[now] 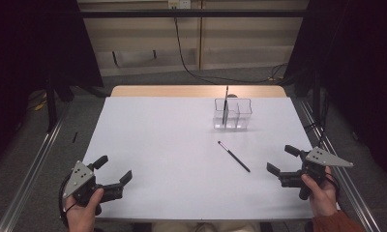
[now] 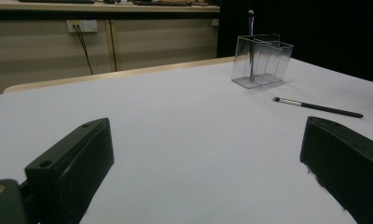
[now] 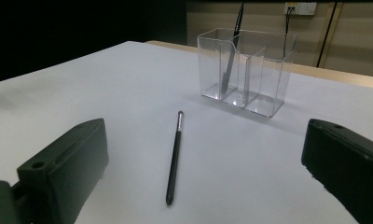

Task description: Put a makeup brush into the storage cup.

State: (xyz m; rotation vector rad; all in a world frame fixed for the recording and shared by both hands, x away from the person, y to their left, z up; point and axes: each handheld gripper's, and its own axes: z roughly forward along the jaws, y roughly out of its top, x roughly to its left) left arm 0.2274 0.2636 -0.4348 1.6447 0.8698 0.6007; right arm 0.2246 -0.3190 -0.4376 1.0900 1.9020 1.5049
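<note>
A clear plastic organizer [image 1: 232,114] [image 2: 261,60] [image 3: 245,70] with several compartments stands at the far middle-right of the white table. One dark brush [image 1: 225,104] [image 2: 251,28] [image 3: 231,56] stands upright in its left compartment. A second thin black brush [image 1: 233,156] [image 2: 317,108] [image 3: 174,156] lies flat on the table in front of the organizer. My left gripper [image 1: 113,169] [image 2: 208,172] hovers open at the near left corner. Near the right edge, my right gripper [image 1: 282,159] [image 3: 203,177] is open, its jaws facing the lying brush with a gap between.
The white table surface [image 1: 172,145] has a wooden strip [image 1: 196,91] along its far edge. Metal rails [image 1: 32,164] run along both sides of the table. A black cable [image 1: 186,63] hangs down the back wall.
</note>
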